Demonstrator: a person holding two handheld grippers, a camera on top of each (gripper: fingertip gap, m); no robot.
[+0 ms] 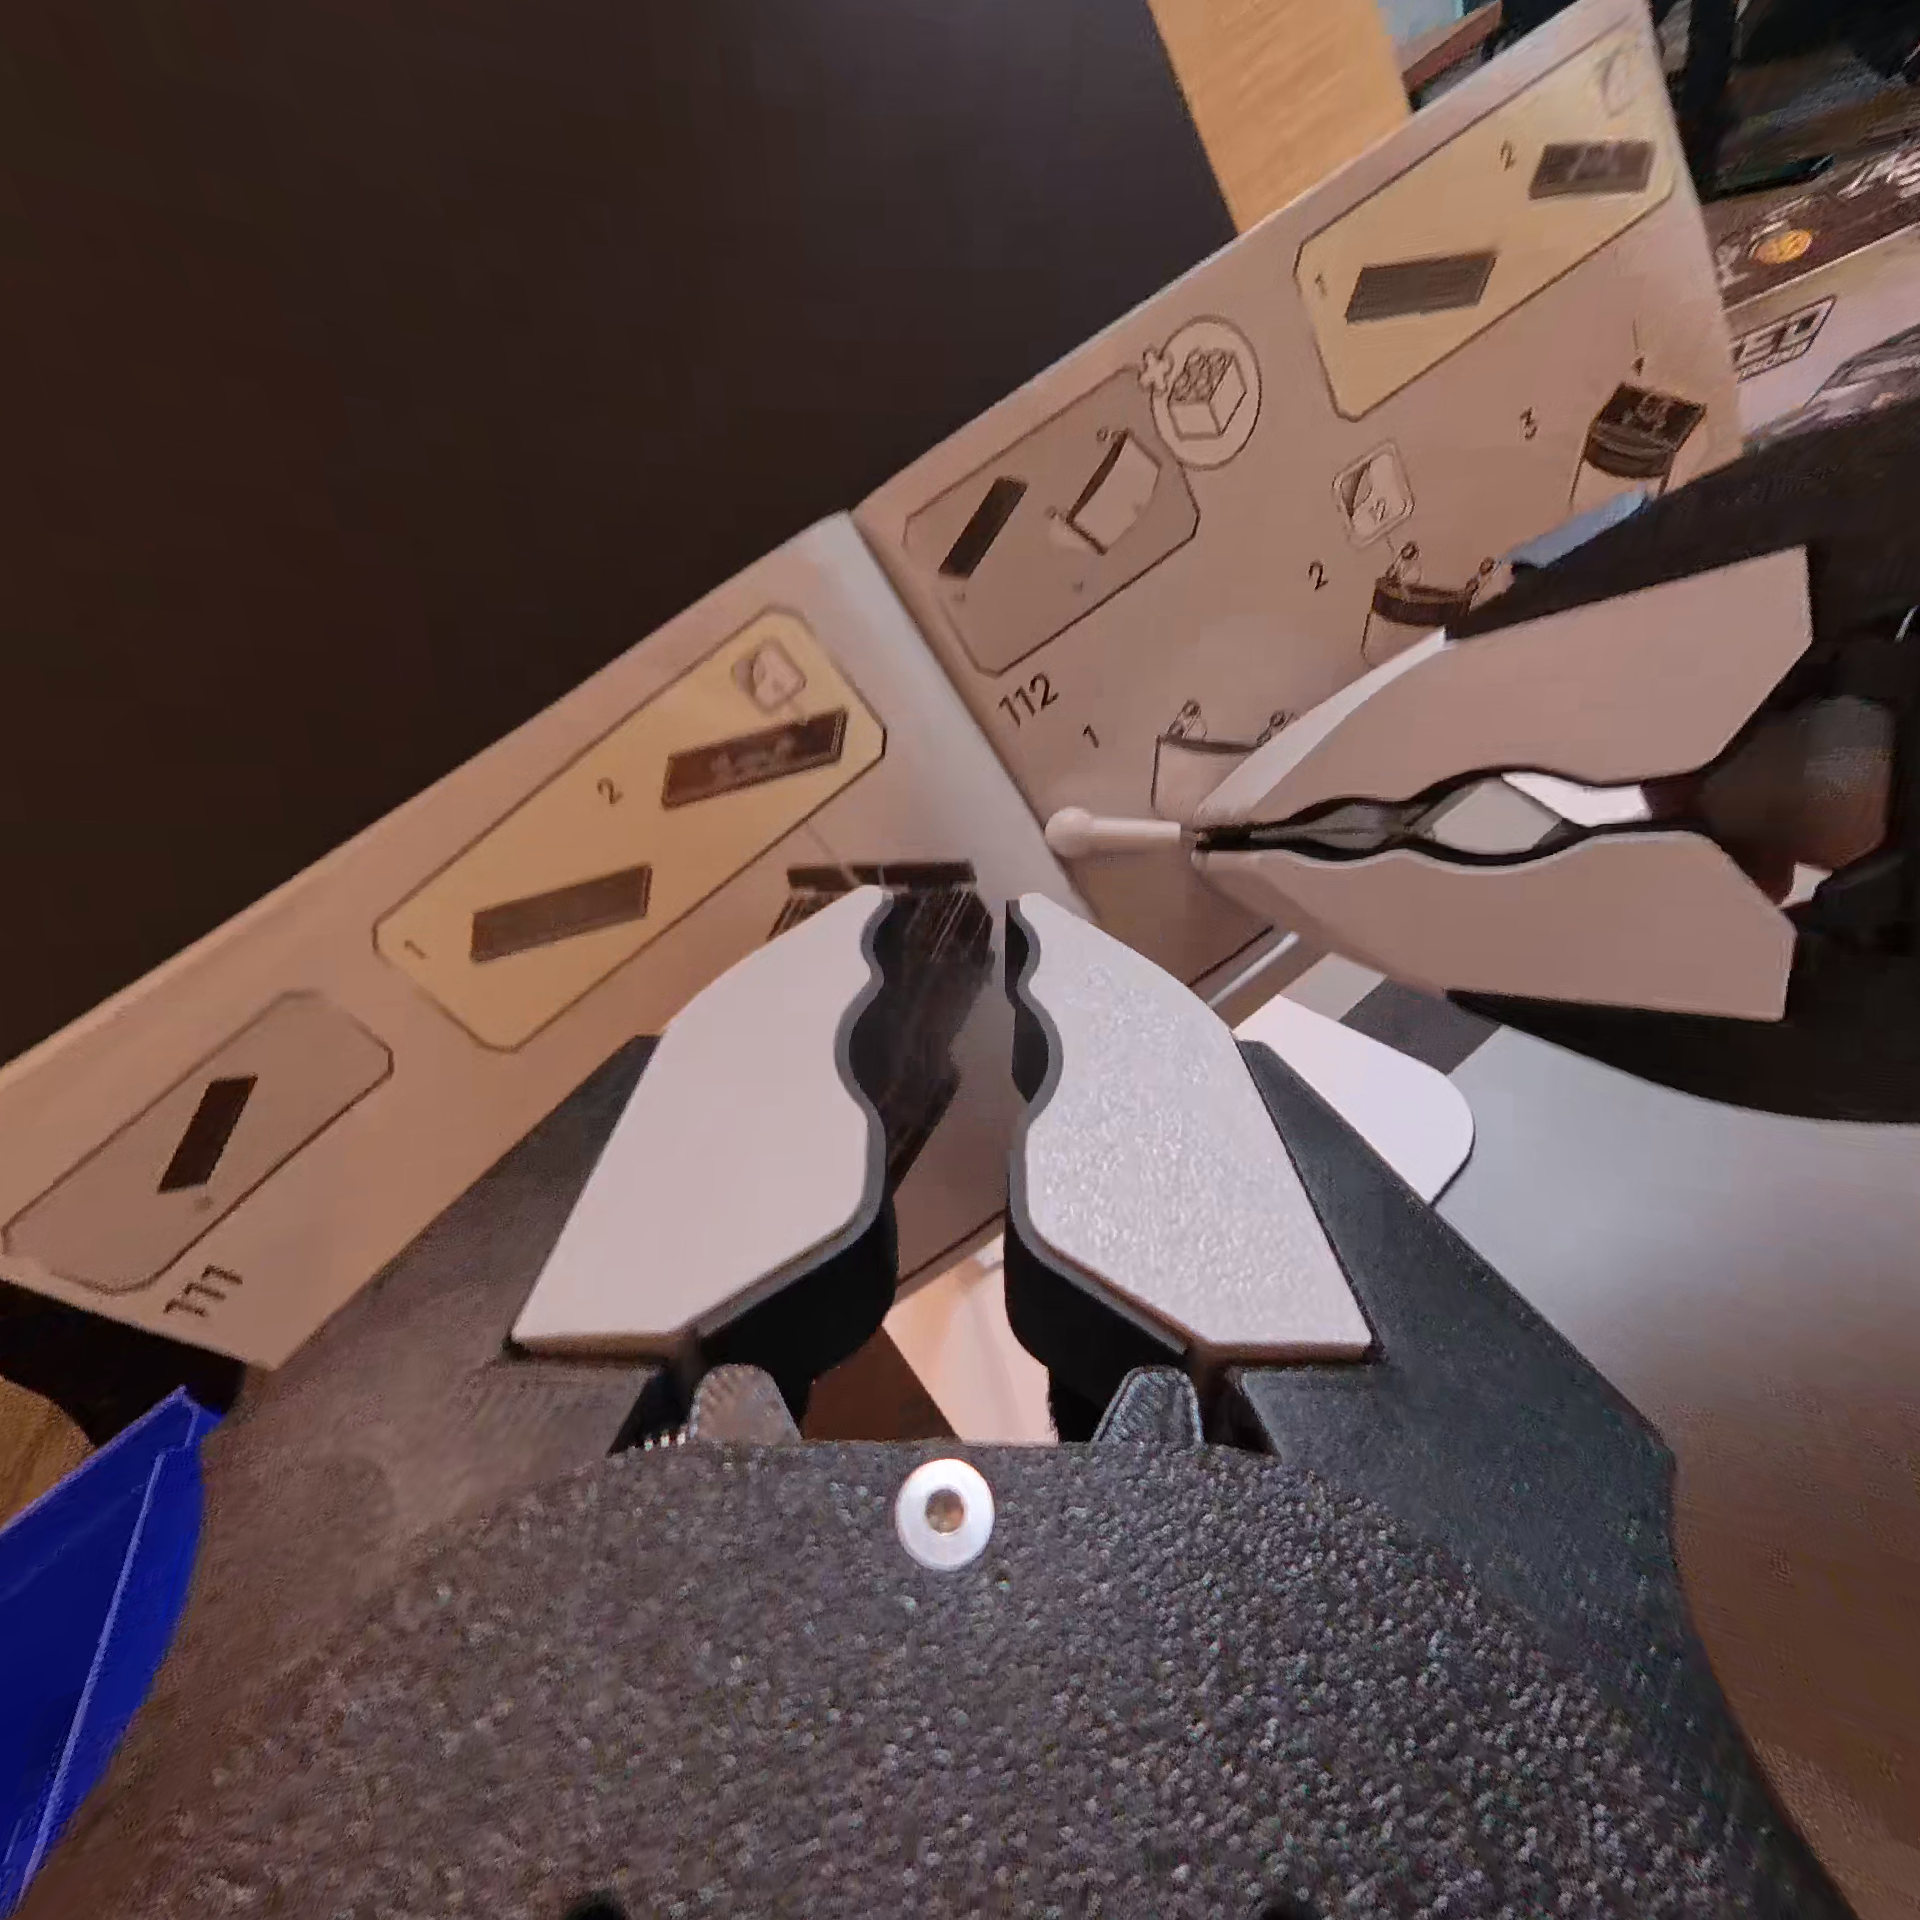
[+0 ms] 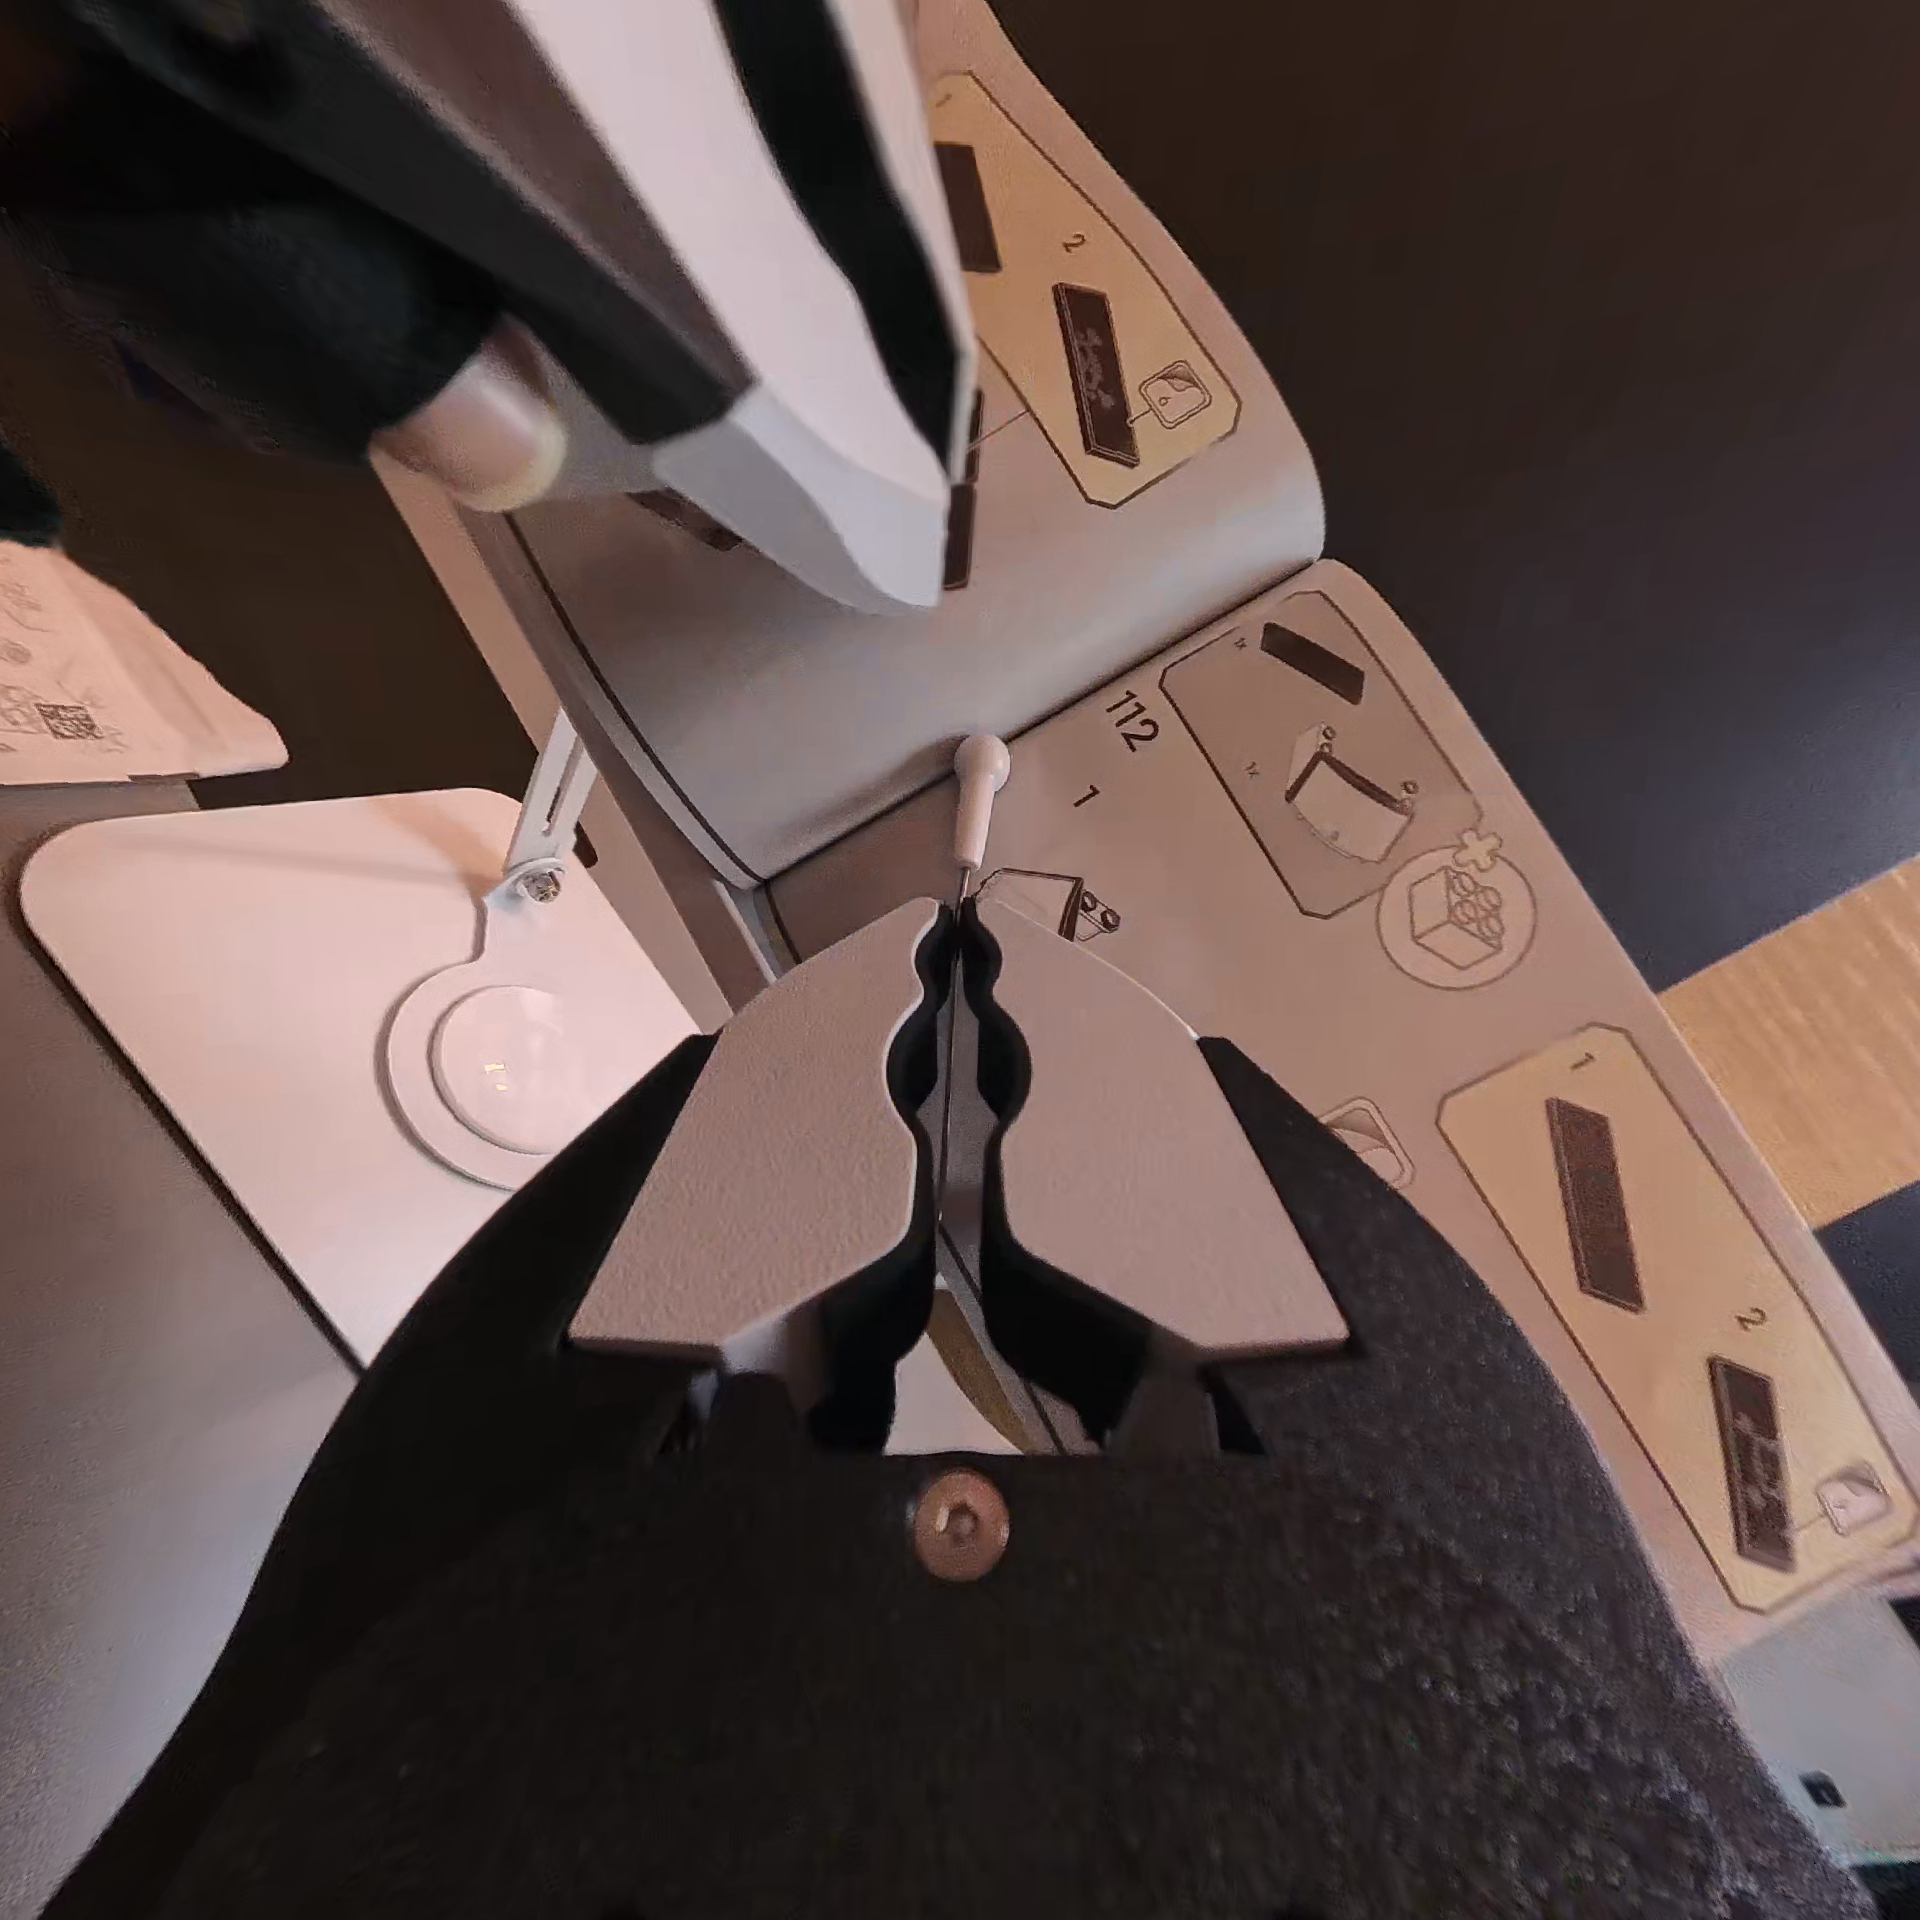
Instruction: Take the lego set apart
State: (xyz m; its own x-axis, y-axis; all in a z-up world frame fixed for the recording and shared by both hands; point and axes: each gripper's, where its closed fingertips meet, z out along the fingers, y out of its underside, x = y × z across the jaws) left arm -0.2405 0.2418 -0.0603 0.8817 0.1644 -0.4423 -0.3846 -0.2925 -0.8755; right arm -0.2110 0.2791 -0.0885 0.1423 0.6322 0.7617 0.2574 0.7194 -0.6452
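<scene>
Pressed the right gripper (image 2: 954, 906) shut at its tips on a thin metal wire arm with a rounded white plastic tip (image 2: 980, 779), the page-retainer of a white metal book stand (image 2: 260, 987). Kept the left gripper (image 1: 948, 902) spread, with nothing between its fingers, just beside the right one and aimed at the same page. Noted a blue plastic object (image 1: 83, 1621) at the lower left of the left wrist view, kind not told.

Beyond the tips: propped an open grey-white paper instruction booklet (image 2: 1299, 852) on that stand, pages curling, diagrams of dark flat plates across both leaves. Set the stand's flat base on the grey desk (image 1: 1662, 1299), apparently toward its back edge. Left a loose printed sheet (image 2: 94, 686) lying beside the base.

Found no lego set in either view — only its booklet, so no telling how the model looked or where it sat.

Judged the step as preparation: freeing or turning a page, not yet pulling bricks. Judged the next move to call for swinging the wire clear without creasing the paper — then catching the page with the open left fingers.
</scene>
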